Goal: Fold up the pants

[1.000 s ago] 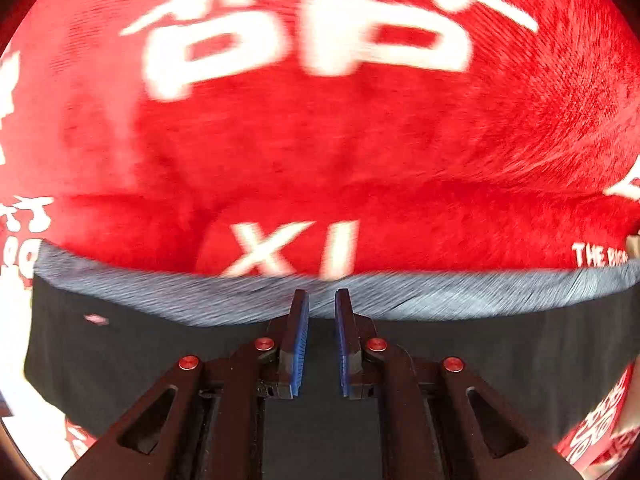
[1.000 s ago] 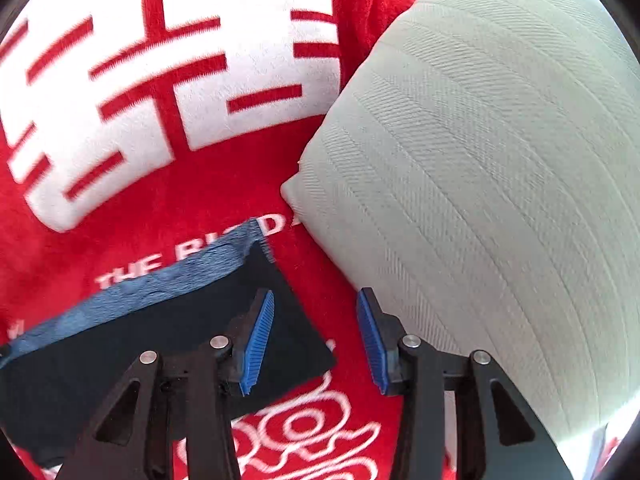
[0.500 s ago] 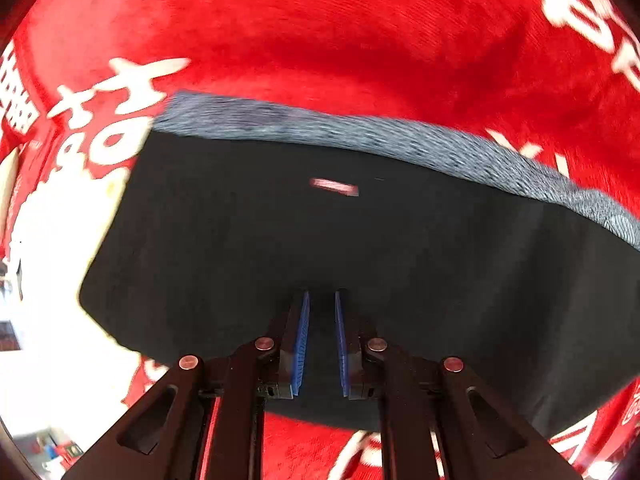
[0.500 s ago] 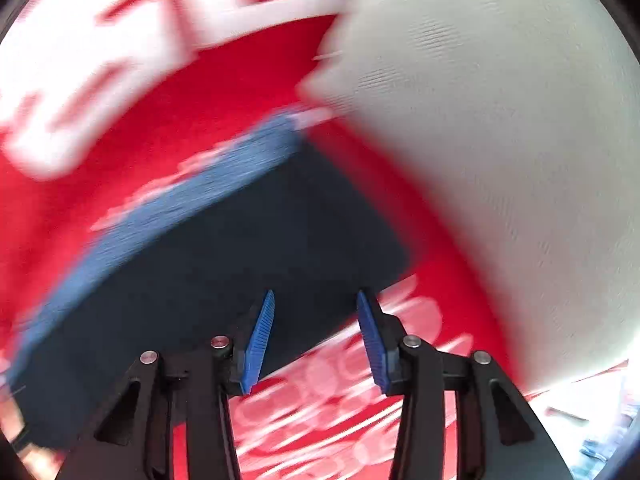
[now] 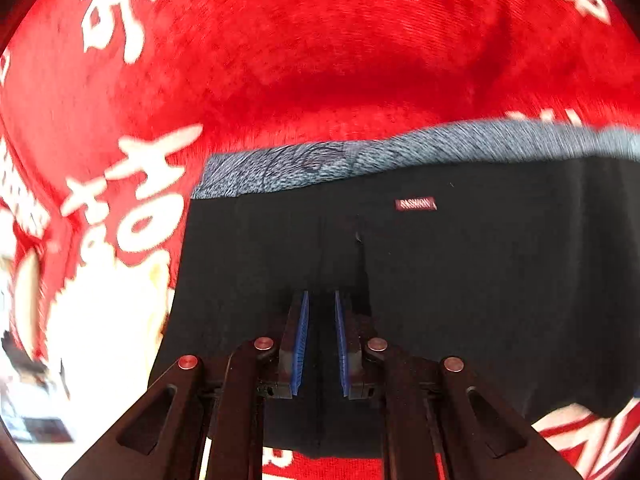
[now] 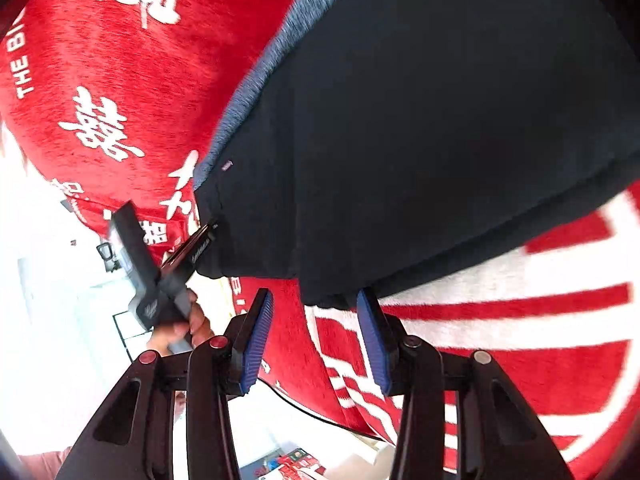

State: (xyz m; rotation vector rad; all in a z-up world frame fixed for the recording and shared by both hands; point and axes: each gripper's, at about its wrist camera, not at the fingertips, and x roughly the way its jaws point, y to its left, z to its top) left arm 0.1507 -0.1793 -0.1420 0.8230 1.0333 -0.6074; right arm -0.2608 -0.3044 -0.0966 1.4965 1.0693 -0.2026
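Already the pants (image 5: 460, 280) look folded down to a compact dark rectangle, with the blue-grey waistband (image 5: 360, 156) along the far edge and a small red label (image 5: 415, 204) showing on top. They lie on a red blanket (image 5: 320, 60) with white lettering; what the blanket covers cannot be told, likely a bed or sofa. In the right wrist view the bundle sits close to the blanket's near edge, where the cloth drops off to a bright floor. What is left is probably one more fold or just a final tidy and release.

The left gripper (image 5: 319, 308) sits low over the near side of the pants, its blue pads (image 5: 301, 340) nearly together with dark fabric running between them. From the right wrist view the left gripper (image 6: 204, 236) appears pinched on the left corner of the pants, held in the person's hand (image 6: 180, 332), so it reads as gripping the cloth.

The right gripper (image 6: 314, 300) is angled toward the near edge of the bundle, fingers wide apart and holding nothing. The pants' lower edge lies just at its fingertips, touching or almost; contact cannot be confirmed. Both views are motion blurred.
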